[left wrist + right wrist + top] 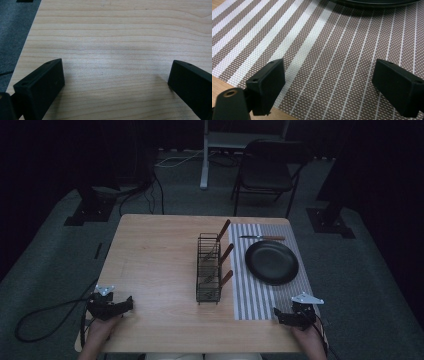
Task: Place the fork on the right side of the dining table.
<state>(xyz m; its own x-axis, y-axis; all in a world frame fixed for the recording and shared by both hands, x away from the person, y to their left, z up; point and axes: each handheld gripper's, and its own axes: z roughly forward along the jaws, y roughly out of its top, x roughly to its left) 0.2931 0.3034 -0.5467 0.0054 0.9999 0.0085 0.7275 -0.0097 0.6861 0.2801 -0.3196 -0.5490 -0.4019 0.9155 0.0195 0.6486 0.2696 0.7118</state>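
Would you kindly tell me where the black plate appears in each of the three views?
High view: the black plate sits right of centre on the striped placemat, beside the wire rack.
Left gripper view: not in it; bare wooden table.
Right gripper view: its rim crosses the top edge.
Shared landmark: the striped placemat.

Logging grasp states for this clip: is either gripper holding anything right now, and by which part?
Nothing is held. The left gripper is open over bare table; the right gripper is open over the striped placemat.
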